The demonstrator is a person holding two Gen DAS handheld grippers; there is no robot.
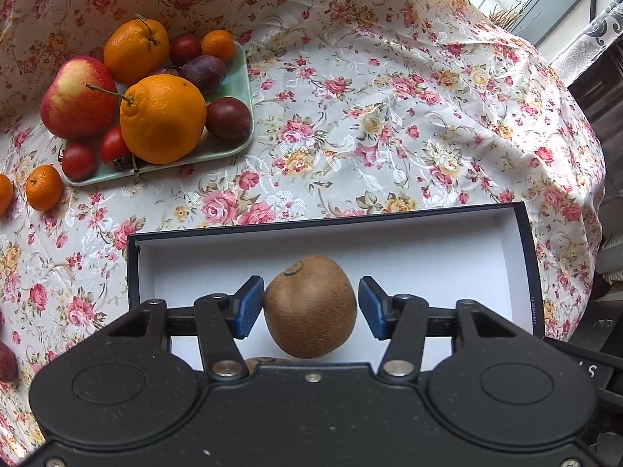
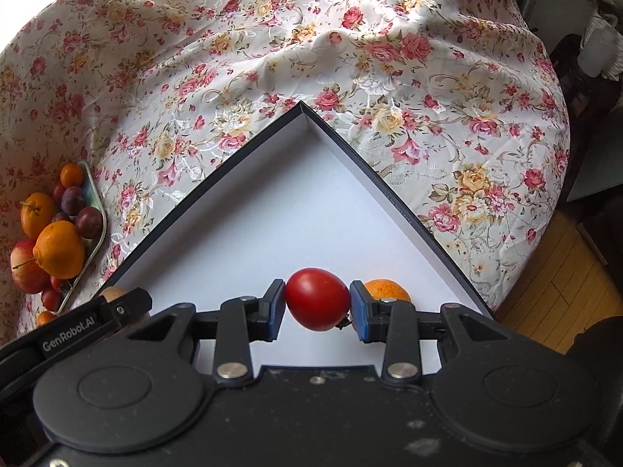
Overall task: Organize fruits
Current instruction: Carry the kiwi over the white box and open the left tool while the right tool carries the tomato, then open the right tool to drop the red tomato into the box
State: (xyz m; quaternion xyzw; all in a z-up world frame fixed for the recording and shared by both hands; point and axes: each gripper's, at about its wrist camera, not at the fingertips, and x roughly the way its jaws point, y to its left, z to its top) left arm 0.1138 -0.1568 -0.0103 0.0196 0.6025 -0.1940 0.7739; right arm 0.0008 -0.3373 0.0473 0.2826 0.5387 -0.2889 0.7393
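Left wrist view: left gripper (image 1: 310,305) jaws released, small gaps beside kiwi (image 1: 310,307) over white box (image 1: 428,249). Right wrist view only: right gripper (image 2: 317,305) jaws clenched on tomato (image 2: 317,299); mandarin (image 2: 387,291) in box behind. Green tray (image 1: 243,78) of fruit on desk.

Fruit tray (image 1: 241,78) far left of box (image 1: 523,241); kiwi (image 1: 309,307), tomato (image 2: 317,299) over box.
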